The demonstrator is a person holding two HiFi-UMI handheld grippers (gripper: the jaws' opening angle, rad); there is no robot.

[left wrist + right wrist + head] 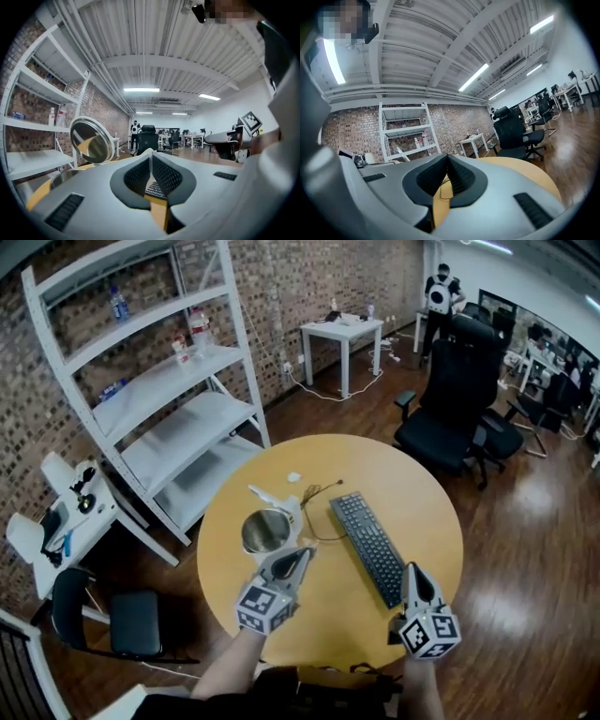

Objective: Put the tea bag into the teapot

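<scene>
A steel teapot (265, 532) stands on the round yellow table (412, 493), left of centre, with its mouth uncovered. In the left gripper view its round lid (91, 140) stands tilted up over the pot's mouth (65, 178). A small white packet (293, 477), possibly the tea bag, lies on the table beyond the pot. My left gripper (301, 559) is just right of the pot, shut with nothing between its jaws (151, 155). My right gripper (412, 570) hangs near the table's front right, also shut and empty (447, 157).
A black keyboard (369, 546) lies slantwise between the two grippers, with a thin cable (319, 491) curling behind the pot. White shelving (169, 399) stands to the left of the table. A black office chair (455, 399) is beyond it, and a person (439, 294) is far back.
</scene>
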